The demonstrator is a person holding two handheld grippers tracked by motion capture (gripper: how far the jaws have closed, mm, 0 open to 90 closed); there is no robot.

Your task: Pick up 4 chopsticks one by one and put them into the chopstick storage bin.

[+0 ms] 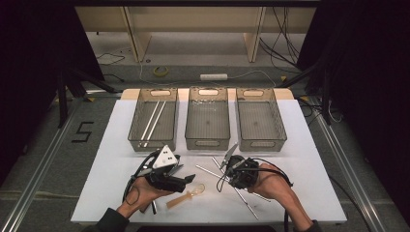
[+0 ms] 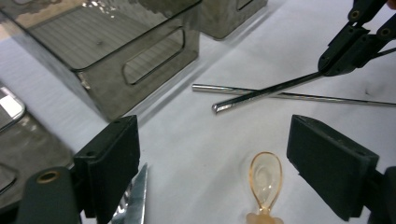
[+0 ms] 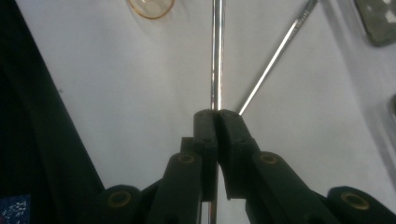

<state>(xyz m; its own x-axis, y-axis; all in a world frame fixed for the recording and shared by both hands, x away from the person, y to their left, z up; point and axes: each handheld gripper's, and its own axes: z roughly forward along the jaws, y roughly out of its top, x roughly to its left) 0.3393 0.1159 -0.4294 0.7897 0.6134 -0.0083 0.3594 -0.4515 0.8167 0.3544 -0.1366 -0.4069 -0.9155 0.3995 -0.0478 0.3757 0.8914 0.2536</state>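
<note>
While the right claw (image 3: 217,114) grips a thin metal rod (image 3: 216,56) between its closed jaws, the rod runs straight out from the pads, its free end raised a little off the white table (image 1: 300,145). A second metal rod (image 2: 299,96) lies flat on the table; in the left gripper view the held rod crosses over it. Just beside these, near the front edge, rests an amber plastic spoon (image 2: 265,175), bowl pointing toward the rods. The left claw (image 2: 215,163) hovers over the spoon with its jaws wide apart, nothing between them; the spoon's bowl shows in the gap. A shiny metal blade (image 2: 135,200) lies under the left jaw. Farther back stand three clear grey bins in a row: the left bin (image 1: 137,126) holds two pale sticks (image 1: 153,121), the middle bin (image 1: 208,143) and the right bin (image 1: 278,126) sit alongside. Both forearms enter from the near side of the table.
</note>
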